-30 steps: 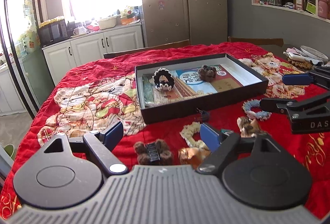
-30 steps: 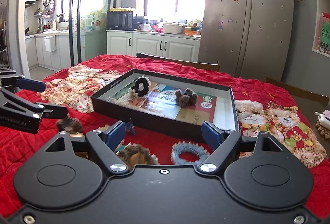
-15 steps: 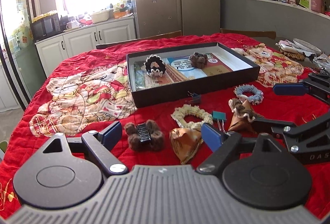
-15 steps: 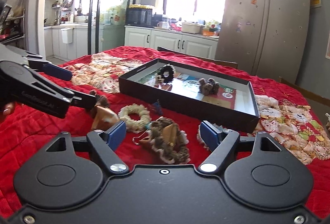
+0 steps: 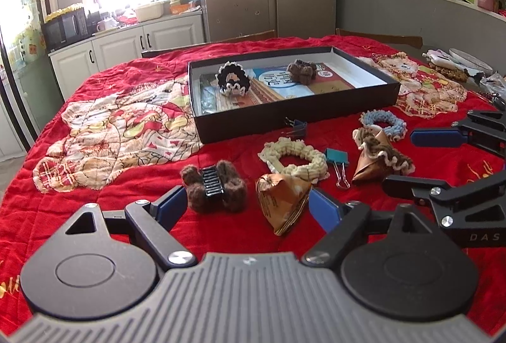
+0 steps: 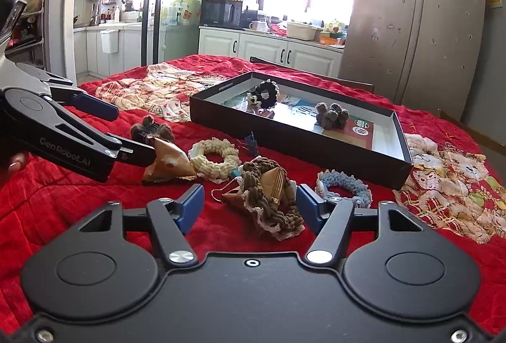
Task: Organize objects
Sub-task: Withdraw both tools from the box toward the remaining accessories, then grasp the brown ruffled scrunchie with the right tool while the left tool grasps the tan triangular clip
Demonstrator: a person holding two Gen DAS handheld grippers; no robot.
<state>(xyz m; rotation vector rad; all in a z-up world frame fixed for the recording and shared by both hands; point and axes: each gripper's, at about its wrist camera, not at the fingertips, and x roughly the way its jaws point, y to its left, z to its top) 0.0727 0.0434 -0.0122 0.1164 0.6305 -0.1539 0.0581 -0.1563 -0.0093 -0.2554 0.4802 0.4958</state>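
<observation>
Both grippers, left gripper (image 5: 245, 205) and right gripper (image 6: 249, 204), low, level, seemingly agape over scrunchies

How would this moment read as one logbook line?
left gripper: open, empty | right gripper: open, around brown crocheted scrunchie | black shallow box: two scrunchies inside

The box (image 5: 294, 118) was set on the bench (image 5: 95, 185) toward 12 o'clock, with two scrunchies (image 5: 233, 79) lying in it, one at its 9 o'clock end and the other (image 5: 303, 70) nearer its middle. Before the box, a binder clip (image 5: 297, 127) lay just beside its near wall. Nearer still, a fuzzy hair claw (image 5: 213, 186) was placed at 10 o'clock, a folded paper pouch (image 5: 281, 200) beside it at 12 o'clock, a looped scrunchie (image 5: 295, 158) touching the pouch behind, and a second clip (image 5: 338, 162) at 1 o'clock.
</observation>
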